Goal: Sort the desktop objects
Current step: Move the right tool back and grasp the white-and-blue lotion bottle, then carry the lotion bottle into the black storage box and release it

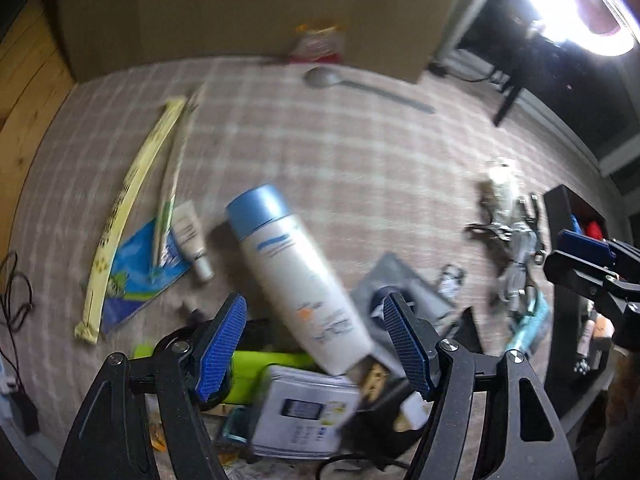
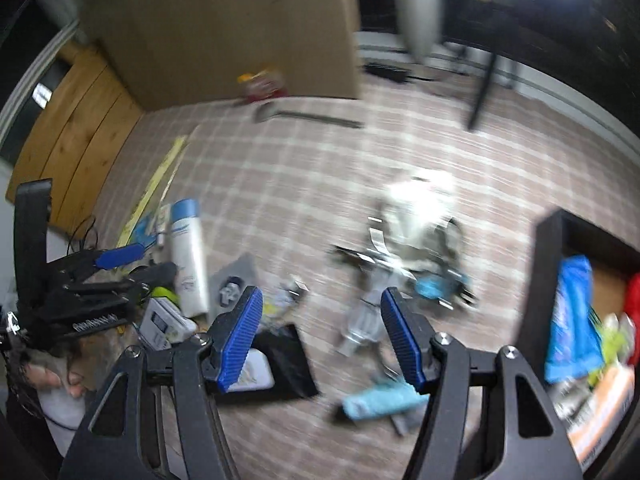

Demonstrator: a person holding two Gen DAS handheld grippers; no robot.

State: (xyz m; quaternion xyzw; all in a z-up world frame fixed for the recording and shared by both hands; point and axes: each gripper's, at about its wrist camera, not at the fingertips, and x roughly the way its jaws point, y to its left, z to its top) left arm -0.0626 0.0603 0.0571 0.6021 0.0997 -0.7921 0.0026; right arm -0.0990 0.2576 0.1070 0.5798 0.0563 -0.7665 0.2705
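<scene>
A white bottle with a blue cap (image 1: 294, 276) lies on the checked tablecloth (image 1: 320, 152), its base between my open left gripper's (image 1: 314, 322) blue pads, not gripped. It also shows in the right wrist view (image 2: 188, 252). My right gripper (image 2: 320, 318) is open and empty above a pile of silvery wrapped items (image 2: 362, 320) and a light blue packet (image 2: 380, 400). A black box (image 2: 560, 272) at right holds a blue packet (image 2: 572, 312) and other packets.
A yellow strip (image 1: 124, 212), a small white tube (image 1: 192, 240), a blue pouch (image 1: 140, 280), a spoon (image 1: 360, 86), a cardboard box (image 1: 248, 12), a grey card (image 1: 400, 284), a white device (image 1: 308, 412) and a tangle of clips (image 1: 508, 232) surround the bottle.
</scene>
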